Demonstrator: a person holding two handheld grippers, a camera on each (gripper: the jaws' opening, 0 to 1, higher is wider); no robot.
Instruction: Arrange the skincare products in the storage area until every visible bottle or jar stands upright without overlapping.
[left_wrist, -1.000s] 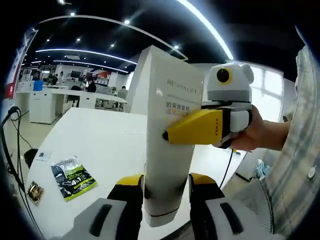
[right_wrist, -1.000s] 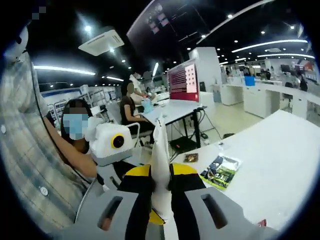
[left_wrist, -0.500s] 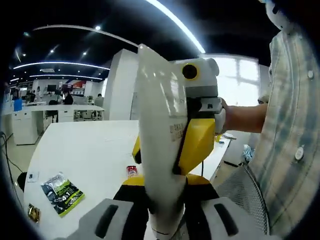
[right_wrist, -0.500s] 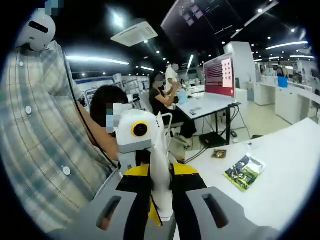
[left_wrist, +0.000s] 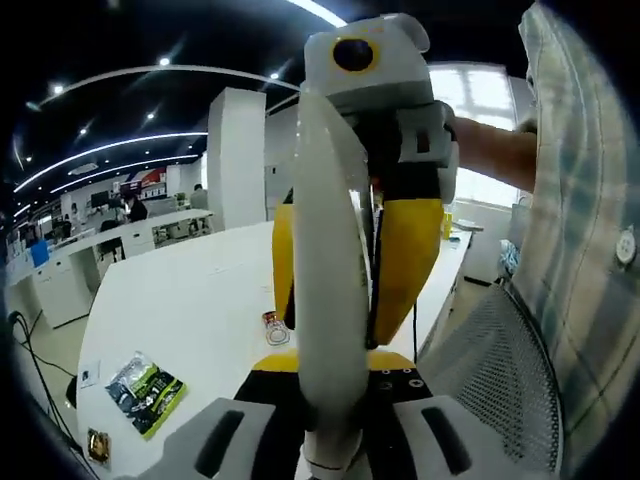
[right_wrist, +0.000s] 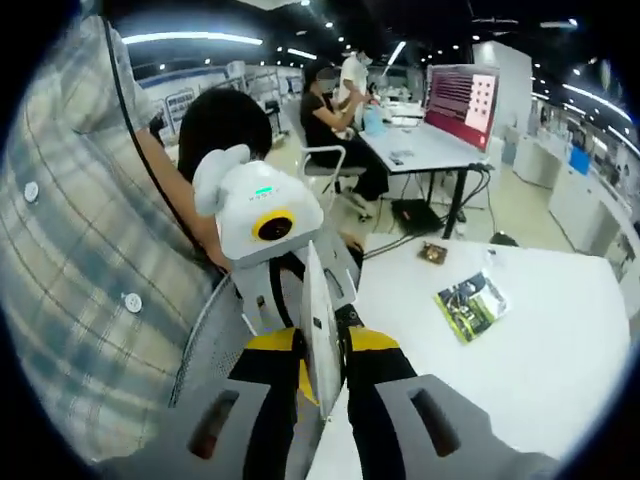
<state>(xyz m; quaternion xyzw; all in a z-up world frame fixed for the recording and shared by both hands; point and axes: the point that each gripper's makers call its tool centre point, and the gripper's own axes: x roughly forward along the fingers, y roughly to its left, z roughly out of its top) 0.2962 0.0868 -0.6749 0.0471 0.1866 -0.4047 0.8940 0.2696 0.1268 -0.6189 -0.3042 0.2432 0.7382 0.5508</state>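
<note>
A tall white squeeze tube (left_wrist: 328, 270) with a flat upper end is held up in the air over the white table (left_wrist: 190, 300), seen edge-on. My left gripper (left_wrist: 335, 378) is shut on its lower end. From the far side my right gripper (left_wrist: 340, 300) clamps the tube's middle with its yellow jaws, one on each flat face. In the right gripper view the same tube (right_wrist: 318, 330) rises thin between the jaws of the right gripper (right_wrist: 320, 345), which is shut on it. The left gripper (right_wrist: 300, 300) grips it just beyond.
On the table lie a green packet (left_wrist: 145, 378), a small red-labelled jar (left_wrist: 272, 325) and a small dark item (left_wrist: 97, 445). A mesh chair back (left_wrist: 490, 390) and a person's plaid shirt (right_wrist: 70, 260) are close. People sit at a desk with a monitor (right_wrist: 462, 95).
The tube has turned from broadside to edge-on in the left gripper view, still held by both grippers. The right gripper has tipped downwards, so more of the table shows.
</note>
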